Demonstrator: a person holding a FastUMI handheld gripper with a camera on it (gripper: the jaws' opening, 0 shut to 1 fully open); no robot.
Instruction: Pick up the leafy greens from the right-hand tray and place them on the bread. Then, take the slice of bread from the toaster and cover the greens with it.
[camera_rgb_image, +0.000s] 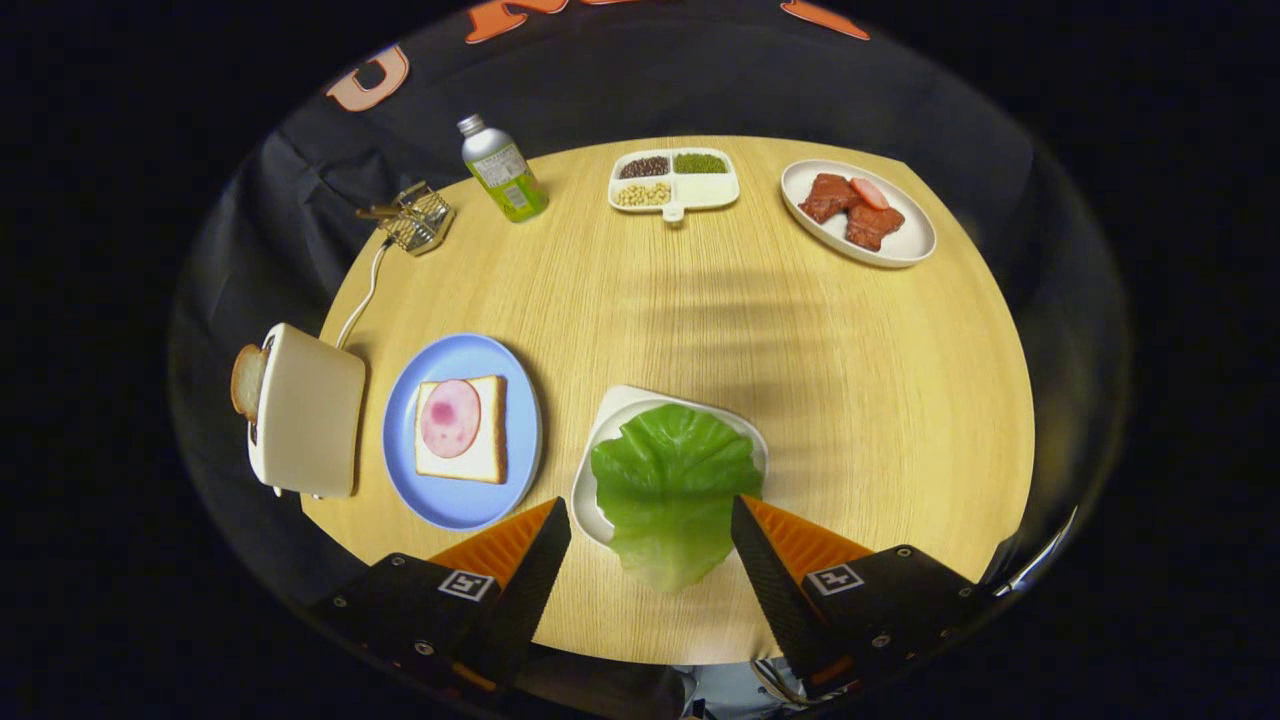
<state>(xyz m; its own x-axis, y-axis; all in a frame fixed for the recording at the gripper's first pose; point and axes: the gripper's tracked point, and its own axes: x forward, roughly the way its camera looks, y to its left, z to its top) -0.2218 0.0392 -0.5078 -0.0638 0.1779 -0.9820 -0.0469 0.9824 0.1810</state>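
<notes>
A green lettuce leaf lies on a white tray, drooping over the tray's near rim. My gripper stands open above it, its fingertips either side of the leaf's near half, not pressing on it. Left of the tray, a blue plate carries a slice of bread topped with a round of pink ham. Further left stands a cream toaster with another bread slice poking out of its slot.
At the round wooden table's far side sit a green bottle, a small wire basket, a divided white dish of beans and a white plate of meat pieces. The toaster's cord runs toward the basket.
</notes>
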